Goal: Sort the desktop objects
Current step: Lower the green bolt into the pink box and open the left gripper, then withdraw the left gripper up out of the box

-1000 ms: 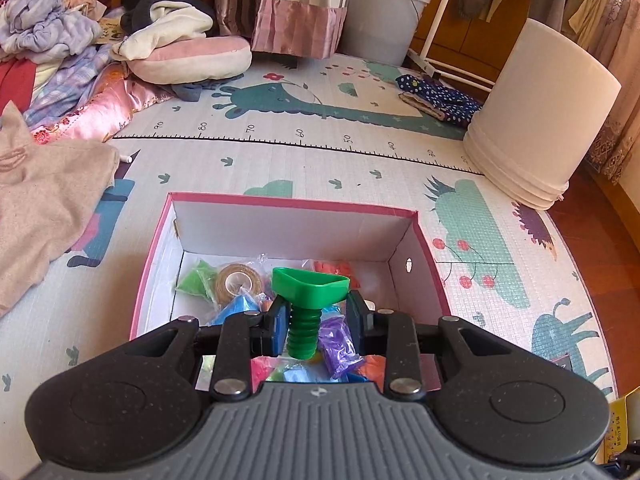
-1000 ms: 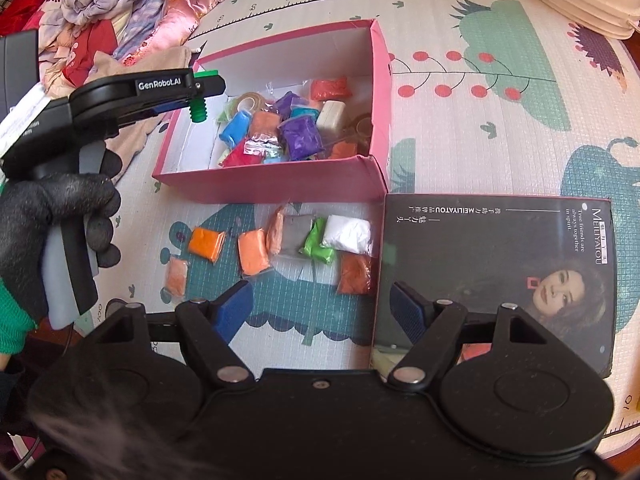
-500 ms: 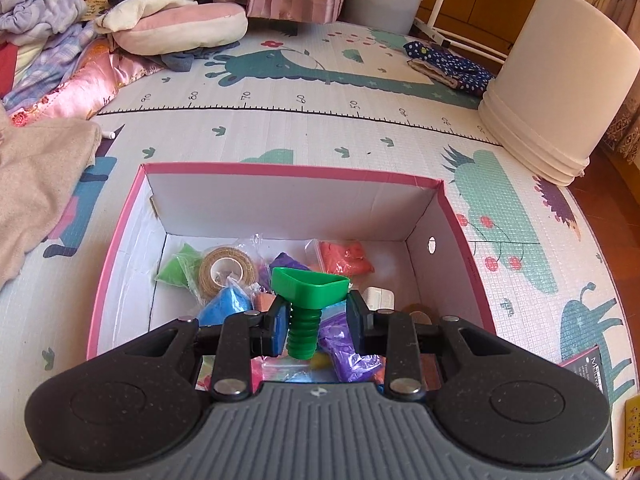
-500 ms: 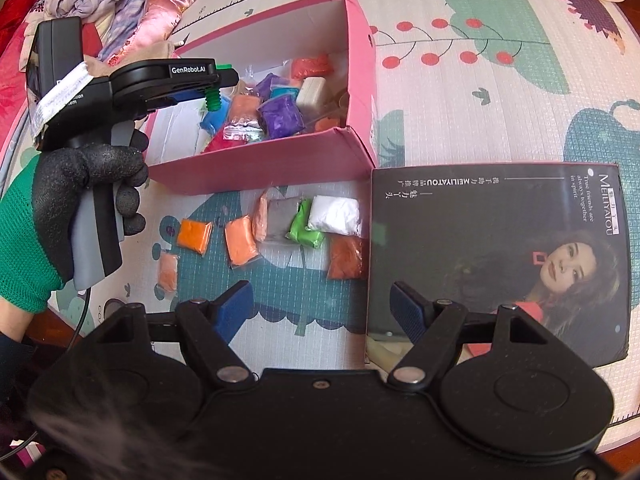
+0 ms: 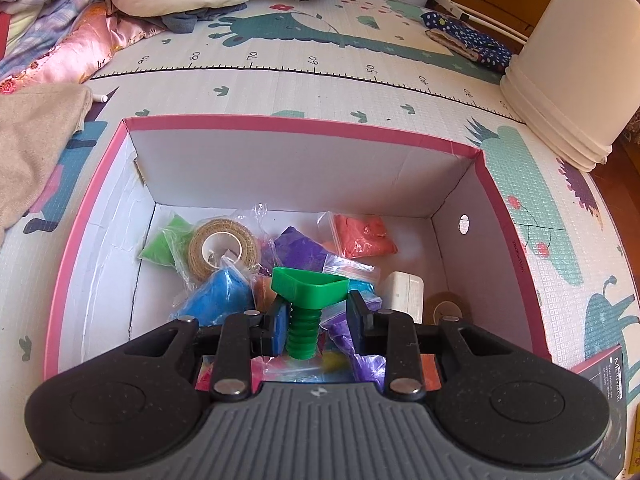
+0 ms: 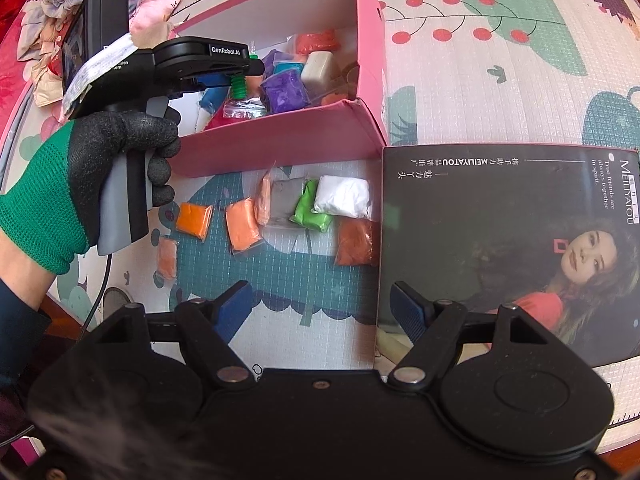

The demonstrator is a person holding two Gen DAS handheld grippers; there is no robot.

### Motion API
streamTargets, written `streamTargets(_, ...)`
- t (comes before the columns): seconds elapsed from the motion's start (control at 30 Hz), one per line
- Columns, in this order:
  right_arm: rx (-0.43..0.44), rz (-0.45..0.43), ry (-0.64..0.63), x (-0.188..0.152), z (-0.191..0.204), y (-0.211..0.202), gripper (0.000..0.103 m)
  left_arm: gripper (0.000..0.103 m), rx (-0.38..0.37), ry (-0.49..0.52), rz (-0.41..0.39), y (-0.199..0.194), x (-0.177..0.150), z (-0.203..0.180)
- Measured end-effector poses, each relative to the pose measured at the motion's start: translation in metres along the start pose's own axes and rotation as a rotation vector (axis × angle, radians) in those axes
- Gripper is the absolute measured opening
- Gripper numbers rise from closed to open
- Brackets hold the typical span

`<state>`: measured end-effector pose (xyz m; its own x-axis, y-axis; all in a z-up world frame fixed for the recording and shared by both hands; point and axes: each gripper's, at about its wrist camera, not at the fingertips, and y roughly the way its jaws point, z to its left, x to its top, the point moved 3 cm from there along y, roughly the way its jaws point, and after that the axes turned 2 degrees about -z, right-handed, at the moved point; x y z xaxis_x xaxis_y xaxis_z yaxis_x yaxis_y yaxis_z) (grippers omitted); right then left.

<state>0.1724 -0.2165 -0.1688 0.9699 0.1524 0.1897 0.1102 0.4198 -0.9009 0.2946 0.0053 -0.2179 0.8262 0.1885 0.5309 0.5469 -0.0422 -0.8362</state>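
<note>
Left gripper (image 5: pixel 316 312) holds a green plastic toy bolt (image 5: pixel 306 300) over the pink cardboard box (image 5: pixel 304 130); right gripper (image 6: pixel 320 306) gapes empty above the patterned play mat (image 6: pixel 288 280) near the box's front wall.

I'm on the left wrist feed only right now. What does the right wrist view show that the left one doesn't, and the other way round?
Only the right wrist view: the small clay bags on the mat in front of the box, the whole dark box lid with a woman's portrait, the open right gripper.

Only the left wrist view: the brown tape roll, the white bucket.

Both: the pink cardboard box, the left gripper over it, the green plastic screw toy.
</note>
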Motion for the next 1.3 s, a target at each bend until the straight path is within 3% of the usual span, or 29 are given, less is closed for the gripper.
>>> streamTargets(0.37,0.004,0.029,0.006,-0.003,-0.001,0.013,0.076,0.029,0.061,-0.104,-0.005,0.011,0.015,0.032)
streamTargets(0.8,-0.011,0.018,0.029,0.001,-0.009,0.013,0.076,0.029,0.177,-0.100,0.056,0.017,0.005,0.050)
streamTargets(0.87,-0.017,0.014,0.035,0.002,-0.011,0.013,0.076,0.033,0.179,-0.100,0.066,0.018,0.003,0.050)
streamTargets(0.9,-0.018,0.012,0.038,0.003,-0.012,0.012,0.076,0.040,0.181,-0.100,0.071,0.018,0.003,0.050)
streamTargets(0.93,-0.019,0.010,0.040,0.004,-0.012,0.012,0.076,0.059,0.182,-0.101,0.076,0.019,0.002,0.050)
streamTargets(1.3,-0.028,-0.005,0.029,0.008,-0.007,0.010,0.076,0.061,0.179,-0.087,0.074,0.009,0.002,0.043)
